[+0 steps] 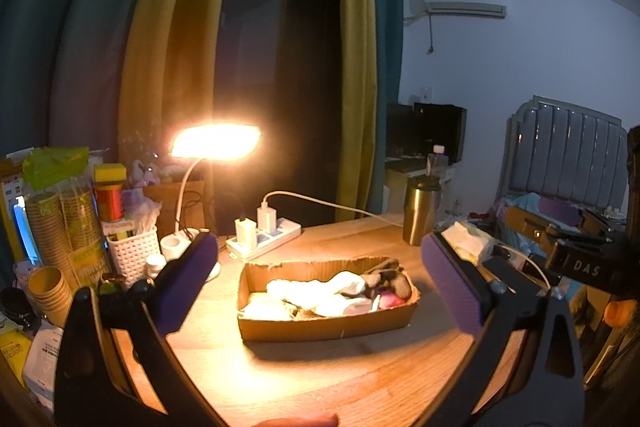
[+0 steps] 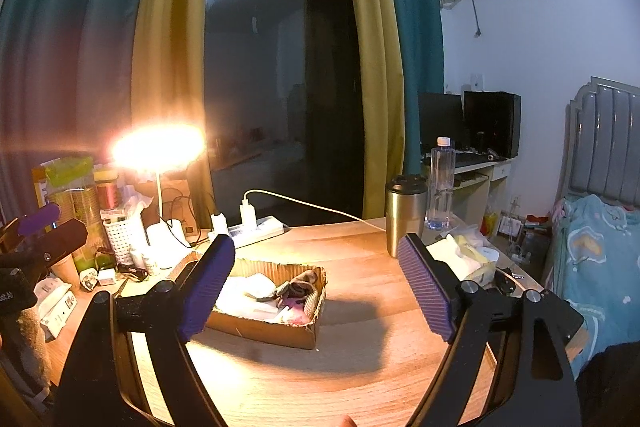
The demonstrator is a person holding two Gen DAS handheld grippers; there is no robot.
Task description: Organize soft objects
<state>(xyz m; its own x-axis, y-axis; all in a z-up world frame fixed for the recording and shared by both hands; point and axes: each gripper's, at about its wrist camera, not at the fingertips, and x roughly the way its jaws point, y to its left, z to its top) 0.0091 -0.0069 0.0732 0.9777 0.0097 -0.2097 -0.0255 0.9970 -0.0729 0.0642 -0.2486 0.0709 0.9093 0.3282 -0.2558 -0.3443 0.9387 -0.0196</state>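
A shallow cardboard box (image 1: 320,327) sits on the wooden desk and holds several soft items: white socks (image 1: 340,287), a dark patterned sock (image 1: 384,277) and a pink piece (image 1: 390,301). My left gripper (image 1: 320,259) is open and empty, held above and in front of the box. In the right wrist view the box (image 2: 280,331) lies left of centre with the same socks (image 2: 260,287) inside. My right gripper (image 2: 320,267) is open and empty, raised over the desk to the right of the box. The left gripper also shows at the left edge (image 2: 40,227).
A lit desk lamp (image 1: 216,143), a power strip with chargers (image 1: 264,235), a white basket (image 1: 132,251) and paper cups (image 1: 48,287) crowd the desk's left back. A steel tumbler (image 1: 420,211), water bottle (image 2: 440,183) and tissue pack (image 2: 464,255) stand at the right. A bed (image 2: 600,247) is beyond.
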